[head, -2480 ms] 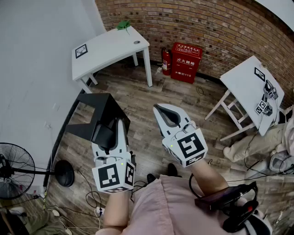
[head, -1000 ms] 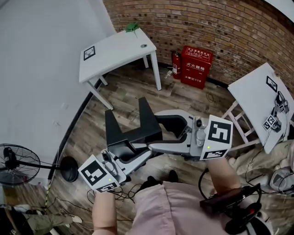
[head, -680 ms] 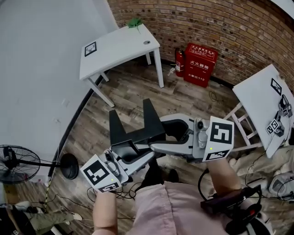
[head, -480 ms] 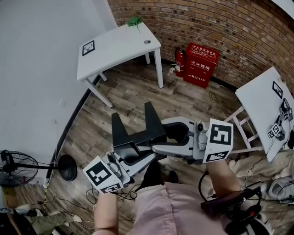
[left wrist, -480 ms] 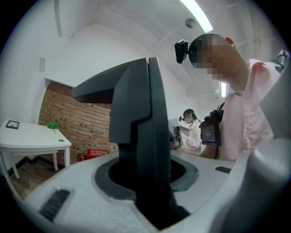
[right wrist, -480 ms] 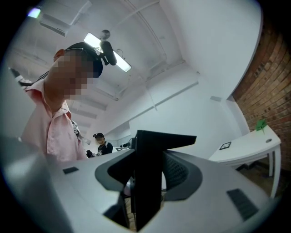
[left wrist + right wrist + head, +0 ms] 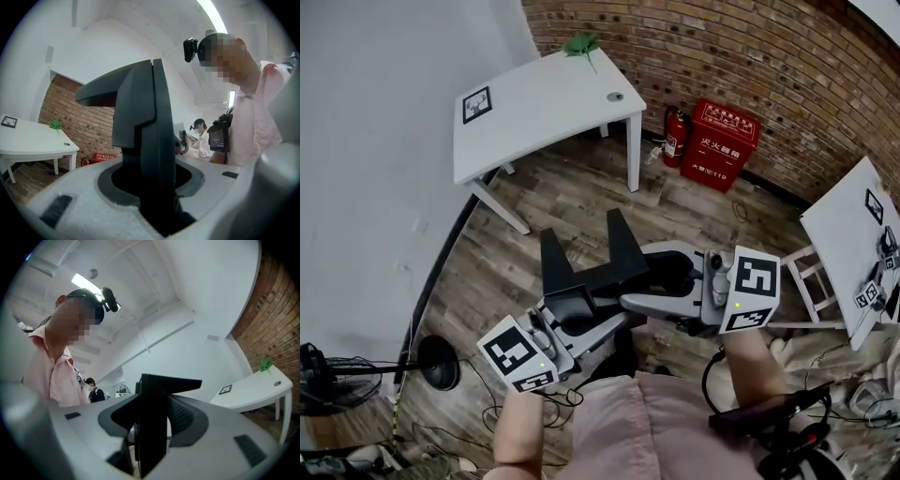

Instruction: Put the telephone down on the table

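The telephone [image 7: 586, 272], a black angular piece with two prongs sticking up, hangs in the air in front of the person, carried between both tools above the wooden floor [image 7: 572, 197]. The left gripper [image 7: 586, 317] comes at it from below and has its jaws part-way closed on the lower black block. Its own view shows that dark body filling the gap between them. The right gripper [image 7: 637, 277] reaches in from the side, jaws drawn in around the flat edge of the same piece, so both tools appear to share the load.

As I read it, the task is only at the carrying stage. The white table [image 7: 544, 103] by the brick wall stands well apart from the telephone, as does the other white table [image 7: 848, 234] off to the right. Nothing rests on either top yet. What is left is to bring it over a tabletop, lower it until it sits flat, and let both tools go.
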`<state>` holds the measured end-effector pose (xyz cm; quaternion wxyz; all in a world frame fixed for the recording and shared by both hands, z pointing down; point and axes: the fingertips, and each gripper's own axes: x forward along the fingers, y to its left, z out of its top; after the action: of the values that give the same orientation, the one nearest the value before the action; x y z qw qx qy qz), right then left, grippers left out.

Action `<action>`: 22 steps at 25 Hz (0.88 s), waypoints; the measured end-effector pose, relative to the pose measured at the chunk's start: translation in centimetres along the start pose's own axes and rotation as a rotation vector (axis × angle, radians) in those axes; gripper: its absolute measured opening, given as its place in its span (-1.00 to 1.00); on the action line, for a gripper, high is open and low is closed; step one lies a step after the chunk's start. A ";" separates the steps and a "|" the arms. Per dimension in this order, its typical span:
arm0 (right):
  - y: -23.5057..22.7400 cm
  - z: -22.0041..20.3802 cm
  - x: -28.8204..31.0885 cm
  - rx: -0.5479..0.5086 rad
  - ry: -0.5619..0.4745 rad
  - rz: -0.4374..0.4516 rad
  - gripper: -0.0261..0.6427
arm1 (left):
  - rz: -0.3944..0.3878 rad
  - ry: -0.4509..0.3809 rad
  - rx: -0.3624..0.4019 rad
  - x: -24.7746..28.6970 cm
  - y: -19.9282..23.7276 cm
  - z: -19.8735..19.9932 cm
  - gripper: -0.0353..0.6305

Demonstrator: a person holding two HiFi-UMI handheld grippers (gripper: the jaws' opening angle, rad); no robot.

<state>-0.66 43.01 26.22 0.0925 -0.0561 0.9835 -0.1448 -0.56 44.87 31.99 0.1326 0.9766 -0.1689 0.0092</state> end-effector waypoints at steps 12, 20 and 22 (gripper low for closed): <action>-6.6 3.0 5.9 -0.047 0.000 -0.060 -0.37 | -0.059 -0.018 0.022 -1.8 8.5 3.9 -0.38; -10.4 2.8 5.6 -0.022 -0.004 -0.103 -0.36 | -0.095 -0.009 -0.020 -0.1 11.7 3.5 -0.38; -11.7 2.7 5.3 -0.010 -0.009 -0.110 -0.36 | -0.100 -0.002 -0.034 0.7 12.6 3.3 -0.38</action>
<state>-4.29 30.44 26.22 0.0886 -0.1110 0.9792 -0.1447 -4.20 32.37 32.02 0.1490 0.9815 -0.1202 -0.0013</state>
